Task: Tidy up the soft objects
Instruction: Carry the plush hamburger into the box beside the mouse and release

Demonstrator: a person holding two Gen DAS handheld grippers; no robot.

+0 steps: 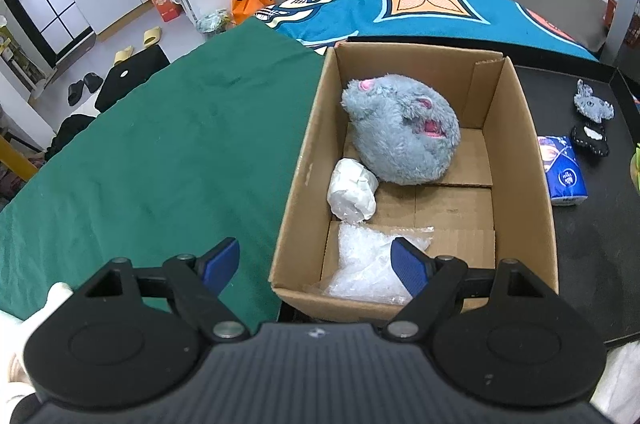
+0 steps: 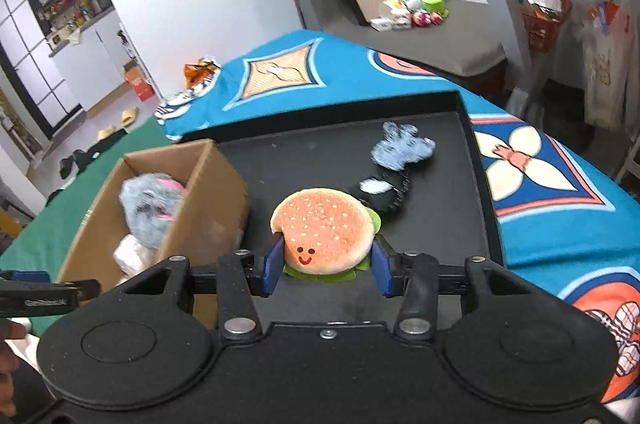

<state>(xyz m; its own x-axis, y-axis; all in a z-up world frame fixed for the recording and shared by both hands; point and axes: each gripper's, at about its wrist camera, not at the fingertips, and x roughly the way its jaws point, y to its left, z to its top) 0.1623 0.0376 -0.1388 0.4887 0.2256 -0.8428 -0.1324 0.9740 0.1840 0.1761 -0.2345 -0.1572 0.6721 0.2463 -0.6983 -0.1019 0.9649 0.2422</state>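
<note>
Cardboard box (image 1: 516, 151) sits on the black tray (image 2: 478, 183), holding a grey plush toy (image 1: 400, 131), a white wad (image 1: 352, 189) and a clear plastic bag (image 1: 360, 264). Above its near corner the left tool (image 1: 316, 264) hangs spread wide, with nothing in it. The right tool (image 2: 326, 266) pinches a burger plush (image 2: 324, 228) above the tray, near a denim toy (image 2: 400, 145) and a black toy (image 2: 384, 193).
</note>
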